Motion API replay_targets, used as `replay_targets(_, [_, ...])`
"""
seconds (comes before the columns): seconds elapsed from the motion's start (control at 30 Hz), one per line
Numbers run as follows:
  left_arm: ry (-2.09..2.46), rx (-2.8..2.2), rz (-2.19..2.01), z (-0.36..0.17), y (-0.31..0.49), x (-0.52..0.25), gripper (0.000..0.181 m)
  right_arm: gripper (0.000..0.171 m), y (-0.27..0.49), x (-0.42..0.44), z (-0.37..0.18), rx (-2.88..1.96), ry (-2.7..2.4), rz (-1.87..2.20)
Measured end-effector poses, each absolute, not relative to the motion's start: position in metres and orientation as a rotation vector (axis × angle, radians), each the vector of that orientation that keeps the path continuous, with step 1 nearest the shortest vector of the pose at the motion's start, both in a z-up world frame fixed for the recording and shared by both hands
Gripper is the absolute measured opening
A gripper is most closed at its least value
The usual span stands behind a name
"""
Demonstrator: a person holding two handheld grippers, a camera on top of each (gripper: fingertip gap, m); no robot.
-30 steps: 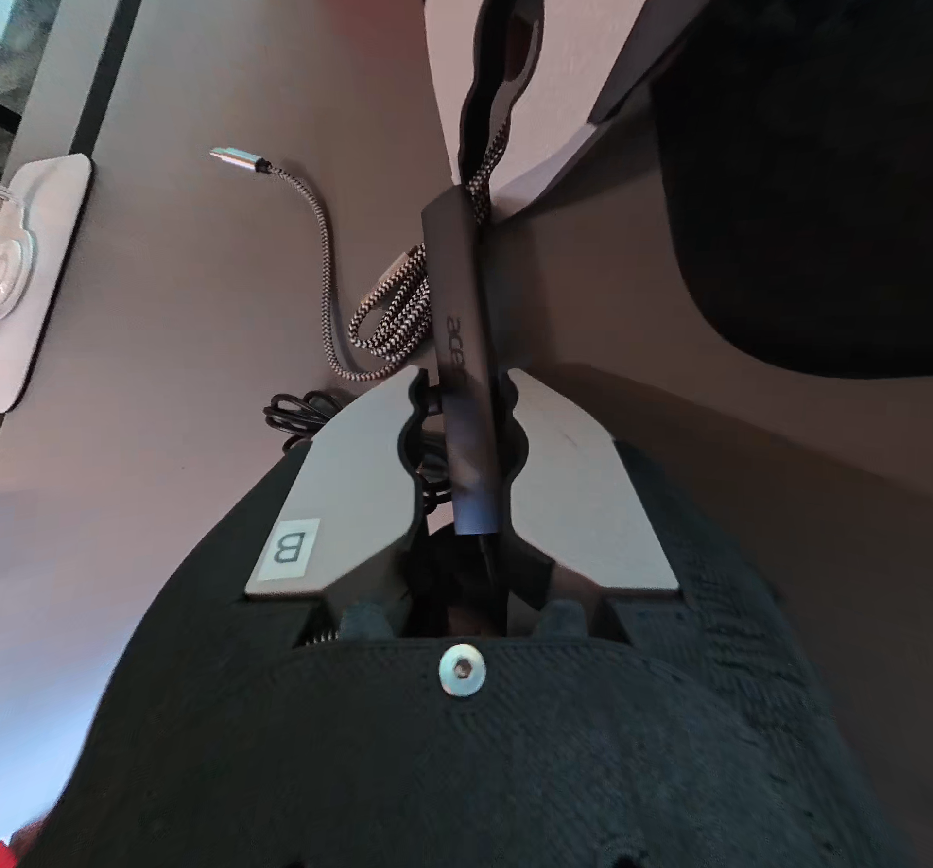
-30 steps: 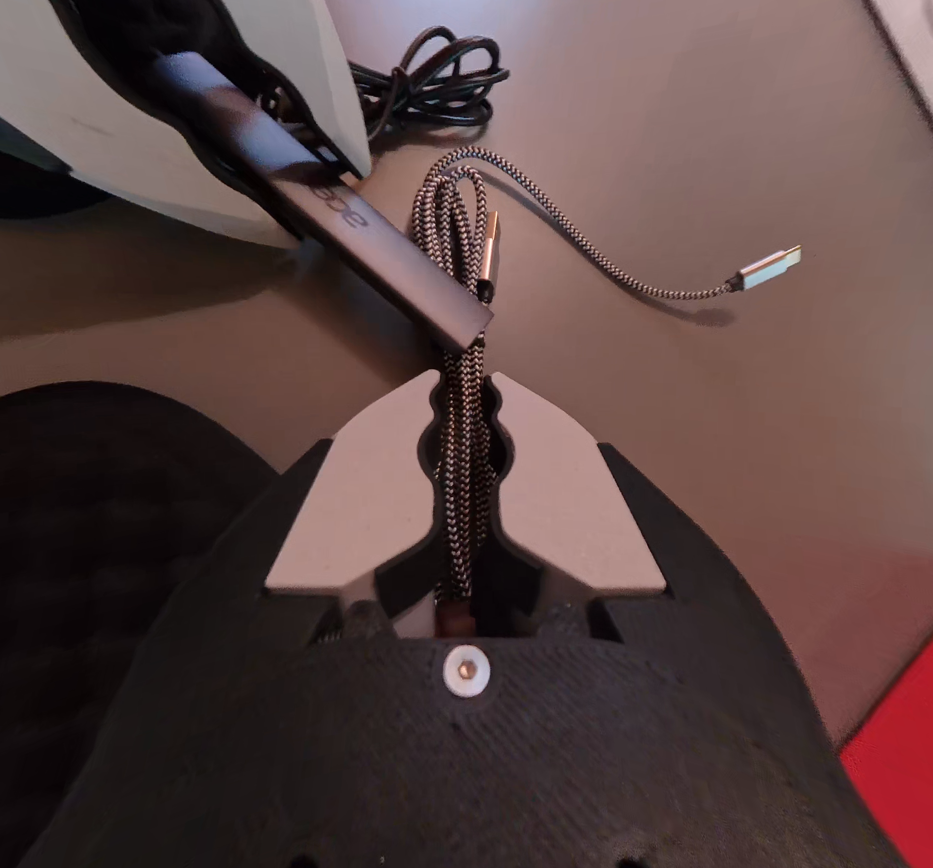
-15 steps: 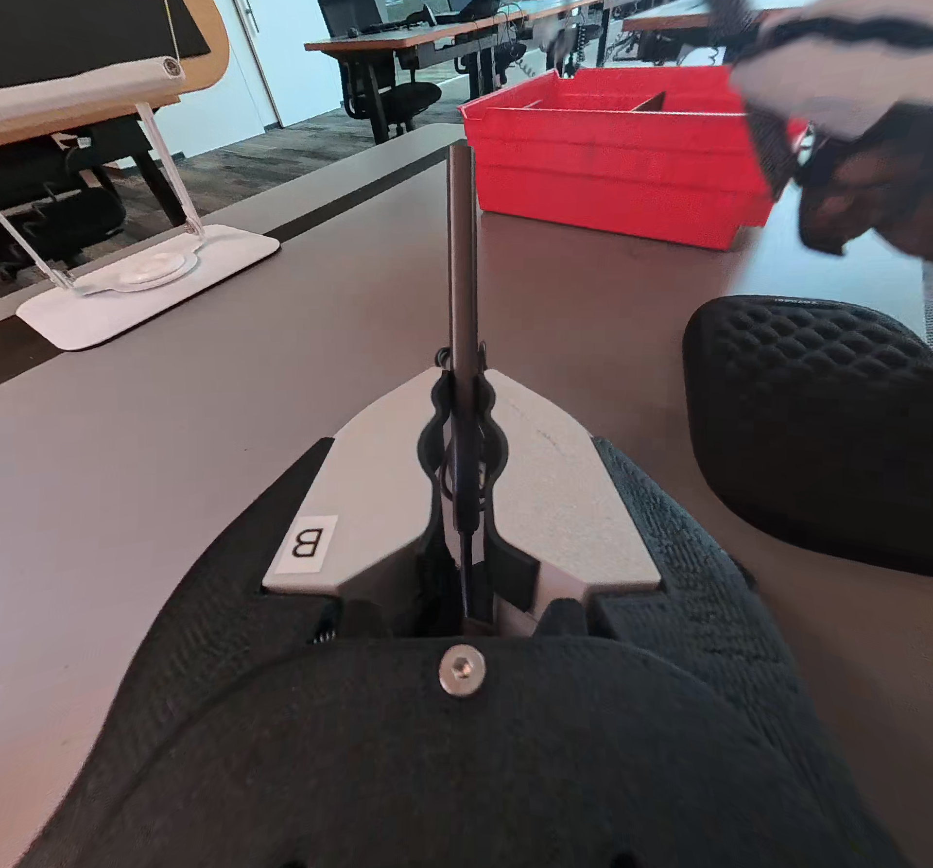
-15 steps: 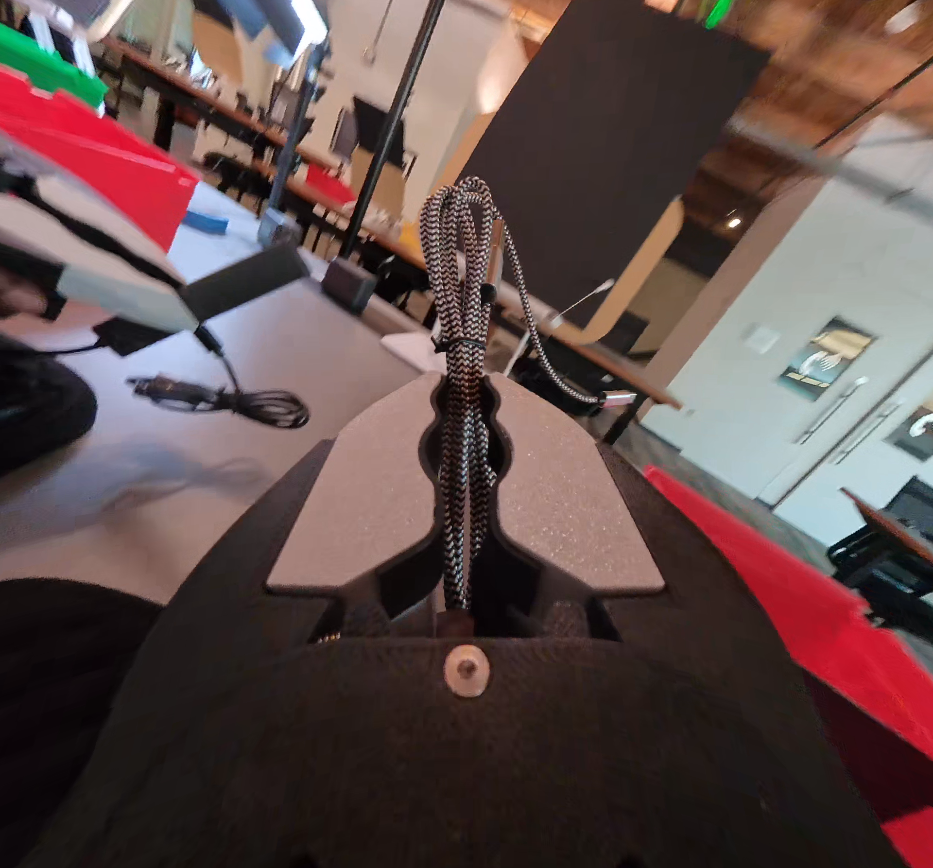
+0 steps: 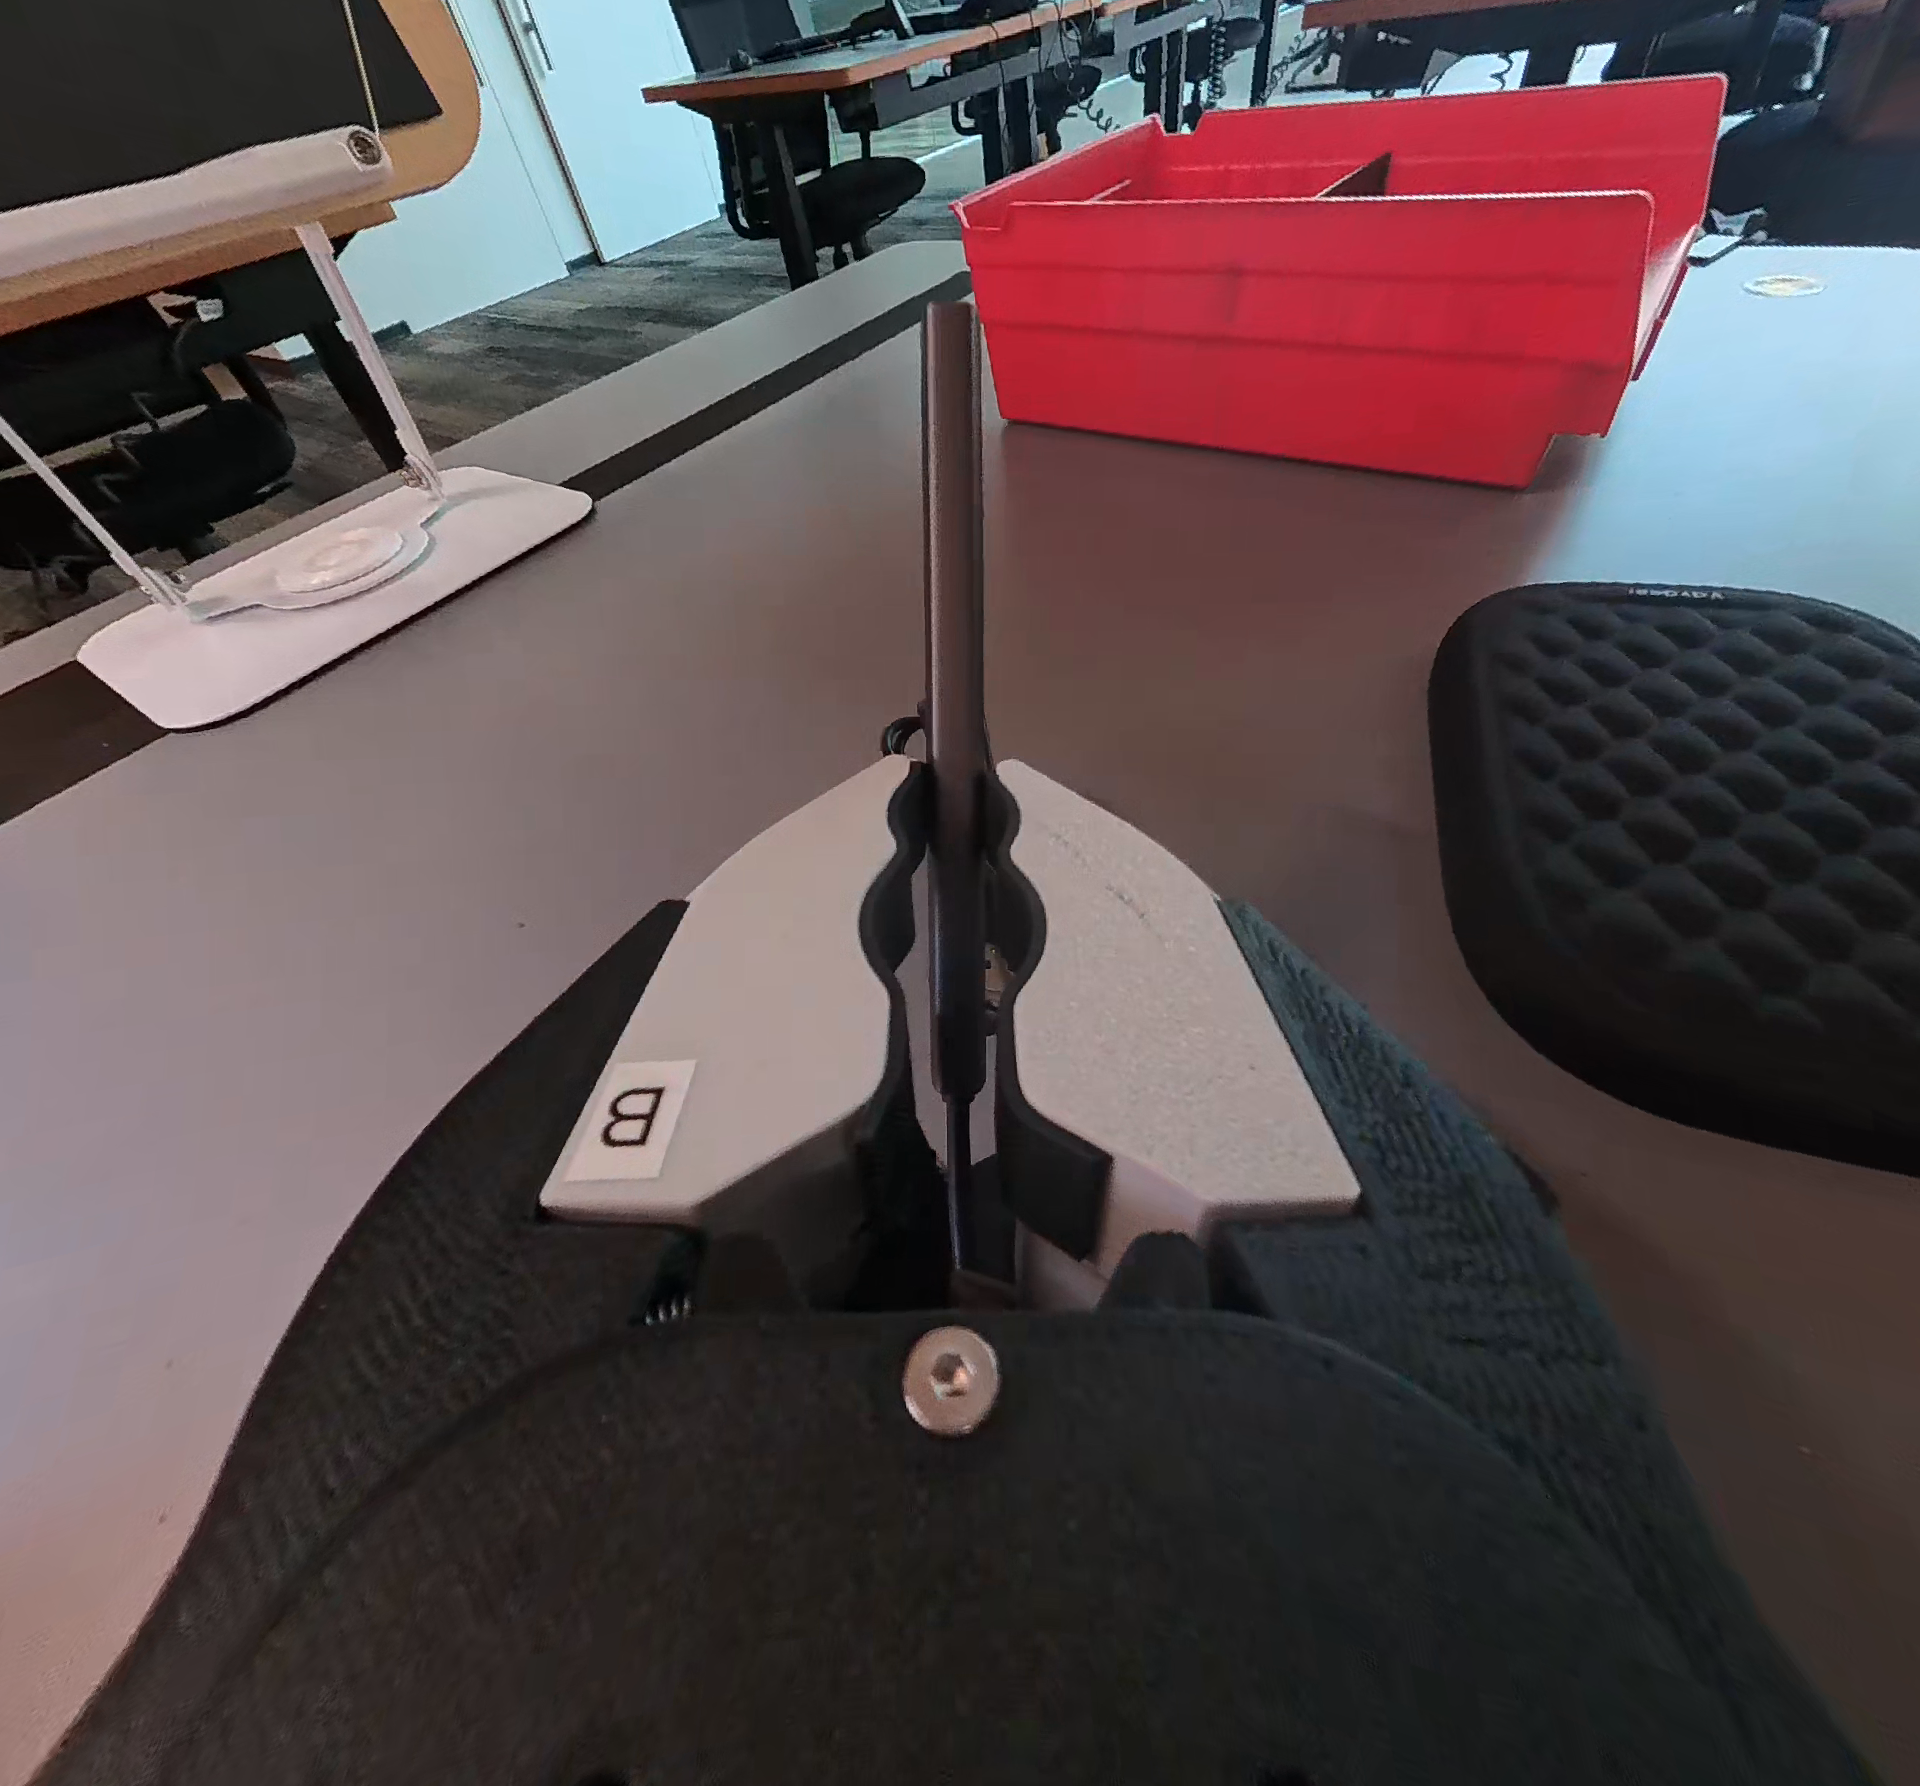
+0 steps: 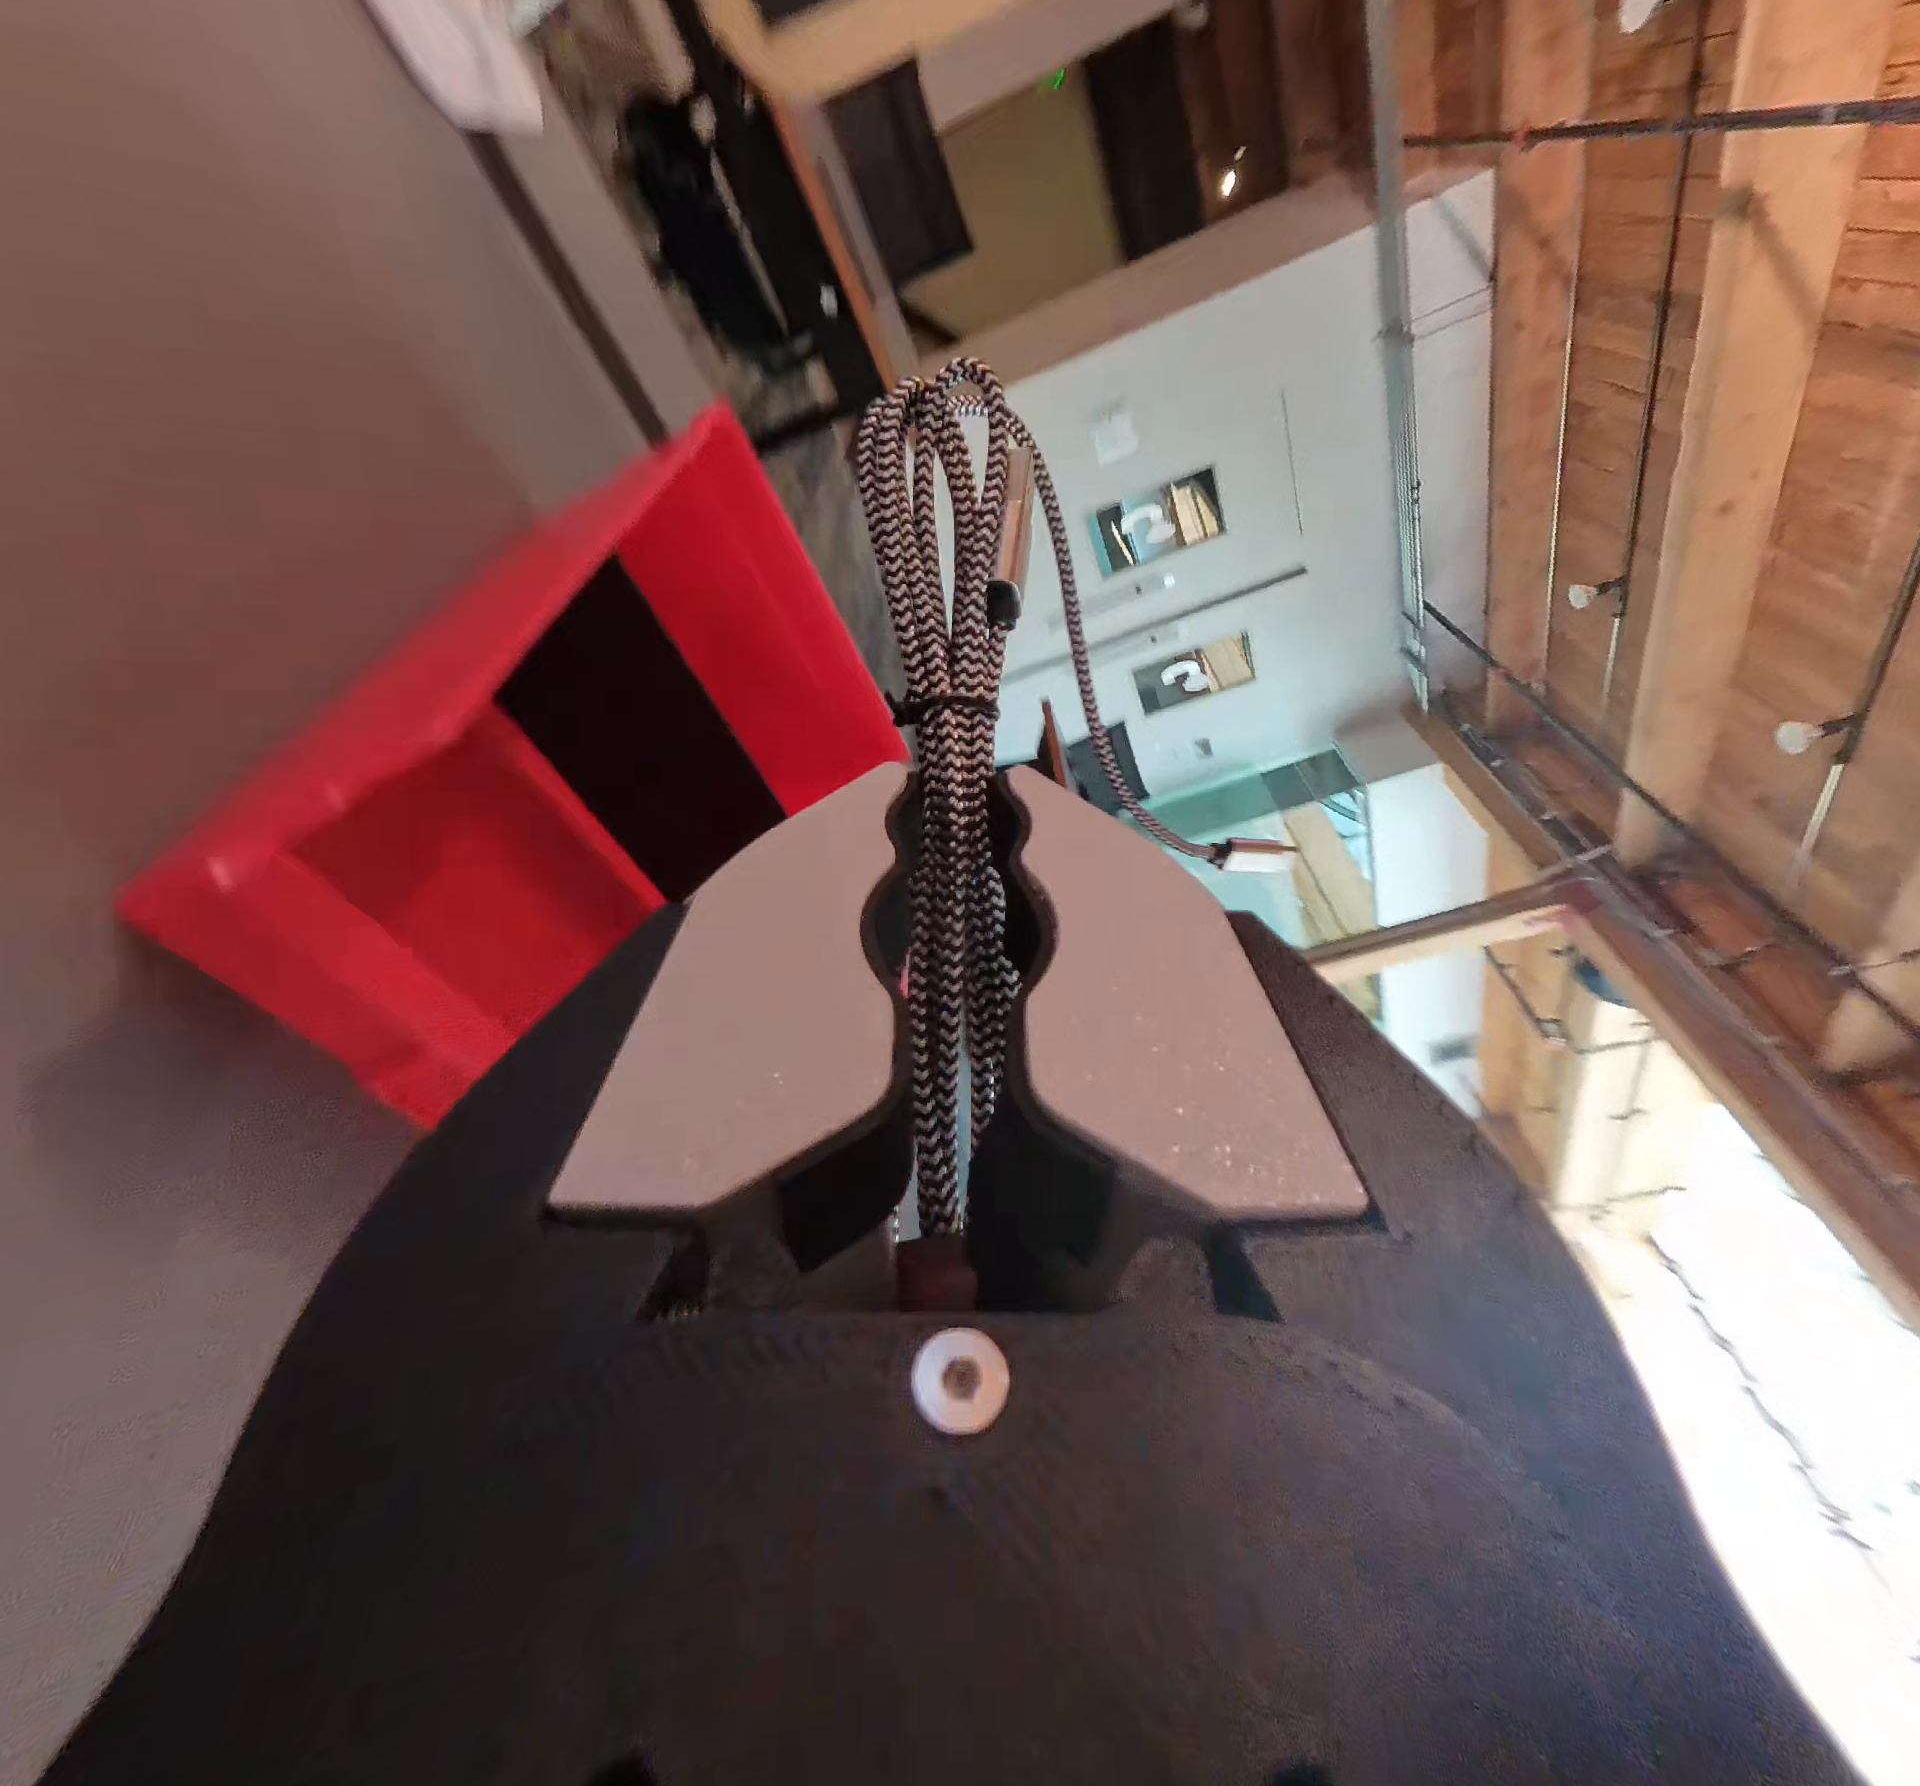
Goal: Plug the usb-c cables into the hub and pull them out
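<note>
We have the left tool [image 5: 951, 801] clamped on the slim grey usb-c hub [image 5: 954, 531], held edge-on and pointing forward above the brown counter [image 5: 540, 801]; its thin black lead drops back between the fingers. The right tool [image 6: 954, 791] is closed on the tied bundle of braided usb-c cable [image 6: 951, 697], with one metal plug [image 6: 1262, 858] dangling free off to the right.

What changed: a second ago both tools faced down at the counter, with the hub tip right beside the cable bundle. Now they have swung up and apart. The left view is level, showing the red bin [image 5: 1320, 323], black mesh cushion [image 5: 1683, 853] and white stand [image 5: 332, 573]. The right view is rolled sideways and motion-blurred, showing ceiling and a red bin [image 6: 499, 801], so that tool is moving fast. Neither tool shows in the other's view anymore.

Our read: no plug is seated in the hub, so insertion hasn't happened yet. The right tool holds the bundle, not a connector, so it likely needs a regrip near the plug before plugging.
</note>
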State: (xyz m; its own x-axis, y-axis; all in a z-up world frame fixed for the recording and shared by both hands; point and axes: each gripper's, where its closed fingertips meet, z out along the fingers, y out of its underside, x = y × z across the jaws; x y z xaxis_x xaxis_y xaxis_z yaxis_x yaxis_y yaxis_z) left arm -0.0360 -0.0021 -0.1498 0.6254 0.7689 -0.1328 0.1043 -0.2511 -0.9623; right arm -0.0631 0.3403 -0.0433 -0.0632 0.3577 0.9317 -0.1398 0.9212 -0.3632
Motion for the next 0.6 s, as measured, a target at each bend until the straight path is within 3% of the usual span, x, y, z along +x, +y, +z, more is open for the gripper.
replay_targets(0.23, [-0.717, -1.734, 0.727, -0.150, -0.002, -0.036, 0.010, 0.011, 0.392, -0.078, -0.090, -0.097, -1.854, 0.019])
replay_targets(0.6, [-0.722, -1.742, 0.723, -0.152, -0.002, -0.037, 0.010, 0.013, 0.362, -0.127, -0.158, 0.021, -2.223, 0.260])
